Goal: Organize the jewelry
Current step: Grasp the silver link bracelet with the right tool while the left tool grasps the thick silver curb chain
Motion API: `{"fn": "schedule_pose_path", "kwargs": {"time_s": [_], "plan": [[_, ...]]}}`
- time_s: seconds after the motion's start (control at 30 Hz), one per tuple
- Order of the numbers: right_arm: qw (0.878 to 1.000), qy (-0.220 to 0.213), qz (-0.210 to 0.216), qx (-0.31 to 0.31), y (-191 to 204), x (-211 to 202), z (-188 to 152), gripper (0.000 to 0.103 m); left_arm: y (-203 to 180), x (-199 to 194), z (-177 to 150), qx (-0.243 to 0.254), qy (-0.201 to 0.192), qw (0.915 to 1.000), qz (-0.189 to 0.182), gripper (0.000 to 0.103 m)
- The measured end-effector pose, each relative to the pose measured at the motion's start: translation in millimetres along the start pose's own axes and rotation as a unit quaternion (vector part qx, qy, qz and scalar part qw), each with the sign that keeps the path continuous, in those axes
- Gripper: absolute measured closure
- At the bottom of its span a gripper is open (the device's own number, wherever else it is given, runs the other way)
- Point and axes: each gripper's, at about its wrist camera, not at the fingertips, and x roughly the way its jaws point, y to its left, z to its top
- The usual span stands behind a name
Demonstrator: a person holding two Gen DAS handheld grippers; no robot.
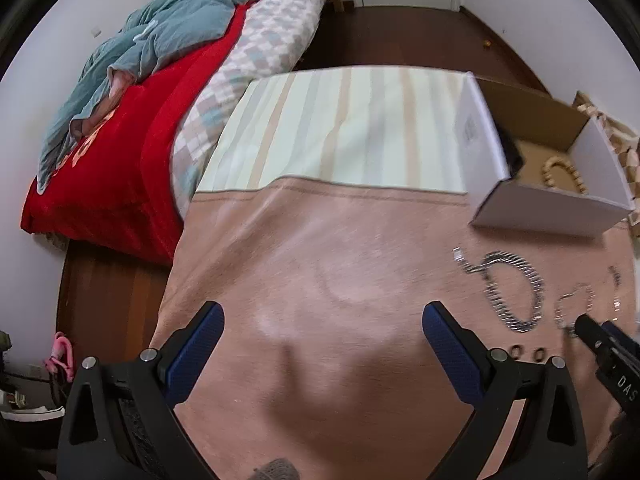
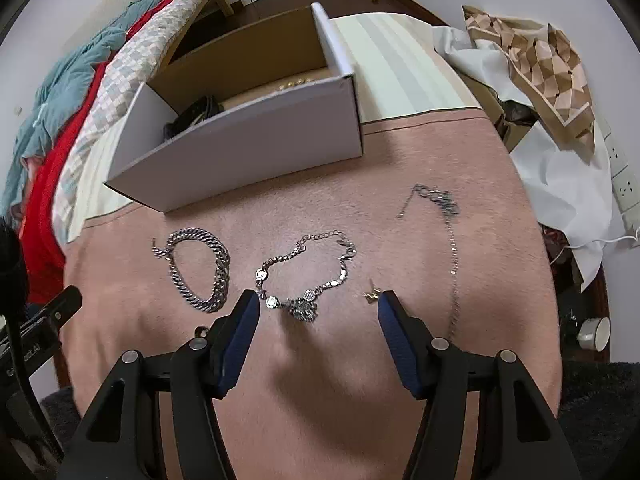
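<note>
2 bracelets [image 2: 200, 272], 1 thin chain [image 2: 450, 240], 1 box [image 2: 248, 136], 1 earring [image 2: 371, 296]

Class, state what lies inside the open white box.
Inside the white box: a dark strap-like item and a beaded bracelet. Its front wall hides the rest of the floor.

To my left a red blanket [image 1: 120, 152] covers the bed, with a crumpled teal garment [image 1: 168, 36] on top and a checkered quilt [image 1: 264, 44] beside it. To my right lie white cloth [image 2: 560, 176], a geometric-patterned fabric [image 2: 540, 60], a wall socket [image 2: 624, 184] and a cup [image 2: 596, 332].
</note>
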Motion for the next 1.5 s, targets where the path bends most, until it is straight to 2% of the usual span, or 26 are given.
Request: {"fn": "schedule_pose_path", "kwargs": {"time_s": [0.07, 0.17, 0.2, 0.23, 0.33, 0.47, 0.57, 0.63, 0.67, 0.7, 0.8, 0.93, 0.97, 1.07, 1.13, 1.17, 1.2, 1.23, 1.33, 1.5], "plan": [[1.0, -0.005, -0.018, -0.013, 6.8, 7.1, -3.1, 0.049, 5.1, 7.9, -1.1, -0.001, 0.007, 1.0, 0.005, 0.002], [0.997, -0.024, -0.056, -0.052, 22.5, 9.5, -8.2, 0.068, 12.2, 15.5, -3.5, -0.002, 0.014, 0.9998, 0.011, 0.002], [0.996, -0.031, -0.056, -0.064, 27.5, 9.4, -11.1, 0.086, 13.3, 17.1, -3.7, -0.003, 0.016, 0.9998, 0.011, 0.002], [0.996, -0.032, -0.047, -0.068, 30.3, 9.4, -12.3, 0.093, 13.5, 17.9, -4.7, -0.003, 0.017, 0.9998, 0.011, 0.002], [0.995, -0.033, -0.046, -0.079, 37.9, 7.6, -16.1, 0.099, 10.1, 18.9, -4.6, 0.0, 0.018, 0.9998, 0.003, 0.002], [0.998, -0.045, -0.021, -0.047, 26.8, -9.7, -15.6, 0.098, -0.6, 16.5, -1.2, -0.001, 0.022, 0.9994, -0.028, 0.002], [0.998, -0.06, -0.006, -0.022, 12.0, -29.8, -9.2, 0.098, -12.9, 20.8, 3.3, -0.011, 0.047, 0.9954, -0.083, 0.002], [0.998, -0.064, -0.001, -0.014, 5.0, -37.8, -7.4, 0.098, -21.1, 25.4, 5.7, -0.015, 0.059, 0.9925, -0.106, 0.003], [0.998, -0.069, 0.001, -0.008, 0.0, -42.2, -5.5, 0.098, -27.0, 28.2, 7.7, -0.015, 0.064, 0.9909, -0.118, 0.007], [0.997, -0.071, 0.004, -0.004, -4.8, -44.9, -3.2, 0.098, -31.7, 30.7, 9.3, -0.013, 0.067, 0.9901, -0.123, 0.015], [0.997, -0.073, 0.006, 0.008, -16.0, -47.9, 3.1, 0.098, -47.2, 39.5, 16.0, -0.003, 0.077, 0.9881, -0.133, 0.026], [0.998, -0.067, 0.01, 0.018, -24.0, -43.4, 4.8, 0.098, -64.8, 47.5, 24.0, 0.014, 0.078, 0.9884, -0.129, 0.028], [0.998, -0.066, 0.011, 0.02, -25.3, -42.7, 4.9, 0.098, -70.1, 48.9, 25.4, 0.021, 0.076, 0.9885, -0.129, 0.035], [0.998, -0.065, 0.013, 0.025, -28.4, -40.4, 5.0, 0.098, -80.5, 47.9, 27.3, 0.044, 0.063, 0.9897, -0.12, 0.047], [0.998, -0.064, 0.014, 0.028, -29.9, -39.9, 5.6, 0.098, -85.7, 43.3, 27.6, 0.06, 0.052, 0.9889, -0.125, 0.07], [0.997, -0.064, 0.014, 0.029, -30.5, -40.0, 6.1, 0.098, -87.1, 41.5, 27.6, 0.066, 0.049, 0.9884, -0.127, 0.092], [0.997, -0.064, 0.013, 0.029, -30.7, -40.4, 6.5, 0.098, -88.2, 40.8, 28.9, 0.071, 0.049, 0.9877, -0.13, 0.097], [0.997, -0.065, 0.014, 0.029, -31.1, -40.8, 6.9, 0.098, -88.5, 40.2, 29.3, 0.072, 0.049, 0.9873, -0.133, 0.097], [0.997, -0.067, 0.015, 0.03, -30.2, -43.1, 8.4, 0.098, -80.5, 38.0, 29.5, 0.055, 0.056, 0.9819, -0.172, 0.101], [0.996, -0.076, 0.028, 0.029, -24.9, -52.0, 9.0, 0.098, -56.2, 20.2, 33.0, 0.046, 0.039, 0.981, -0.184, 0.103]]}}
